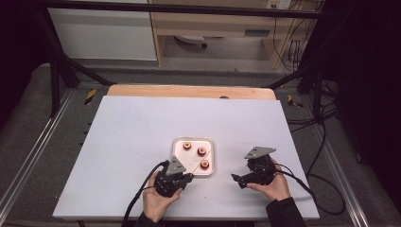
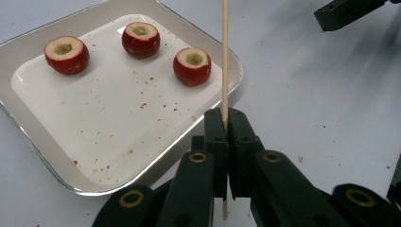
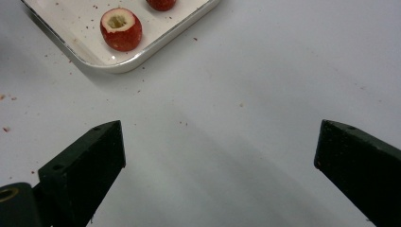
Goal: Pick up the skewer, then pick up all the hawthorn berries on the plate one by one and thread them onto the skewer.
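A white square tray [image 1: 193,138] holds three red cored fruits [image 2: 66,54] [image 2: 141,39] [image 2: 192,66] on the white table. My left gripper [image 2: 227,118] sits at the tray's near corner, shut on a thin wooden skewer [image 2: 225,56]. The skewer runs from the pads out over the tray's edge, close beside the nearest fruit. To the right of the tray, my right gripper [image 3: 220,142] stands wide open over bare table with nothing between its fingers. In the high view the left gripper [image 1: 188,178] and the right gripper [image 1: 237,180] face each other.
Red crumbs are scattered over the tray and the table near it. The nearest fruit [image 3: 121,29] lies just inside the tray rim [image 3: 142,56] on the right gripper's side. A wooden strip [image 1: 189,91] borders the table's far edge.
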### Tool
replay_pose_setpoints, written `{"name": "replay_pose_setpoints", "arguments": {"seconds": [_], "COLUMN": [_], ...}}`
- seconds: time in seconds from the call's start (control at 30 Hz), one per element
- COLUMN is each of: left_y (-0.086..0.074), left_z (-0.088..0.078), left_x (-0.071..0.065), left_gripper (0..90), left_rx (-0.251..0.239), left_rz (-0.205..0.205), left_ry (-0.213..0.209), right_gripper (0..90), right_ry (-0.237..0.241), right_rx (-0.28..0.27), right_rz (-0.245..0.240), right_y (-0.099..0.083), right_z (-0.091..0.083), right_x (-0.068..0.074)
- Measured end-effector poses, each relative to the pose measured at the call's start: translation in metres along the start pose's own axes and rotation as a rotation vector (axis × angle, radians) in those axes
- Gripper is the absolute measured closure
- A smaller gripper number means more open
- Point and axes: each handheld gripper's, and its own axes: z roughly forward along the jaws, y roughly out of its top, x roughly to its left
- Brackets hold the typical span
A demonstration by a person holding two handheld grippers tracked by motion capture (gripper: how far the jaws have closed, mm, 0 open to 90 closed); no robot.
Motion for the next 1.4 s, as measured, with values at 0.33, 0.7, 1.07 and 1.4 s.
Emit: {"name": "replay_pose_setpoints", "arguments": {"seconds": [0.33, 0.7, 1.07, 1.4], "left_y": [-0.014, -0.025, -0.033, -0.035], "left_z": [-0.010, -0.018, -0.023, -0.024], "left_x": [0.008, 0.012, 0.016, 0.017], "left_gripper": [88.2, 88.2, 88.2, 88.3], "left_rx": [-0.067, -0.091, -0.094, -0.096], "left_rz": [-0.048, -0.070, -0.083, -0.085], "left_ry": [0.005, 0.003, 0.013, 0.018], "right_gripper": [2.8, 2.2, 3.7, 17.6], "right_ry": [0.018, 0.031, 0.071, 0.132], "right_rx": [-0.007, 0.031, 0.037, 0.093], "right_rz": [0.071, 0.122, 0.126, 0.134], "right_y": [0.014, 0.032, 0.059, 0.085], "right_z": [0.002, 0.009, 0.022, 0.037], "right_x": [0.004, 0.011, 0.025, 0.039]}}
